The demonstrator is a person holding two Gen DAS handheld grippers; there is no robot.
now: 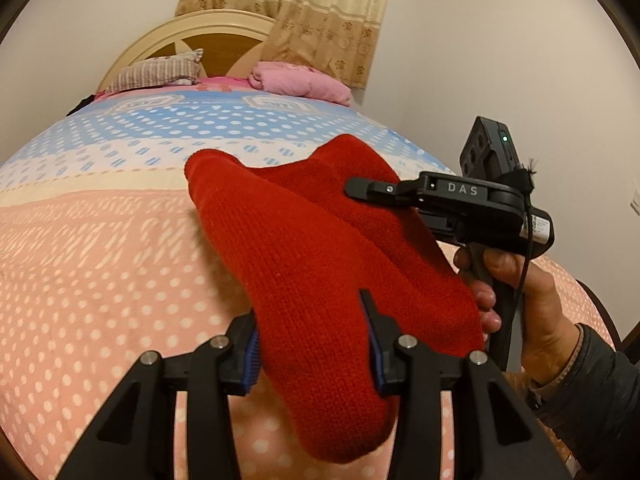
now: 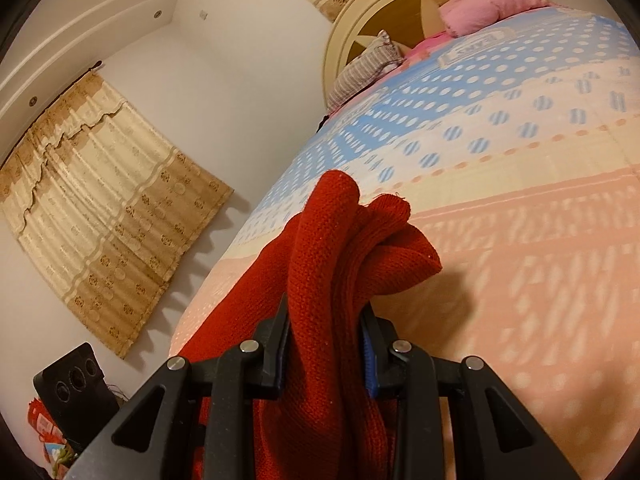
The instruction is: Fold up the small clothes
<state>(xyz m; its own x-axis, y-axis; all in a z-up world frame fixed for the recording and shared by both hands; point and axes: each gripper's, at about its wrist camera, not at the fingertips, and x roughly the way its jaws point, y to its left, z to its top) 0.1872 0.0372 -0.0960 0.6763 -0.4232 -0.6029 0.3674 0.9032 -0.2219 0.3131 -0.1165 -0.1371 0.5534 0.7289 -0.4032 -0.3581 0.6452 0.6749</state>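
A small red knitted garment (image 1: 304, 248) hangs above the bed, stretched between both grippers. My left gripper (image 1: 314, 344) is shut on one end of it, the cloth bunched between the blue pads. My right gripper (image 1: 372, 190) reaches in from the right in the left wrist view and holds the far part of the cloth. In the right wrist view my right gripper (image 2: 326, 344) is shut on folds of the red garment (image 2: 340, 248), which bulge out past the fingers.
Below lies a bed with a pink, cream and blue dotted cover (image 1: 100, 240). At its head are a striped pillow (image 1: 160, 70), a folded pink blanket (image 1: 296, 82) and a cream headboard (image 1: 176, 36). Beige curtains (image 2: 100, 184) hang on the walls.
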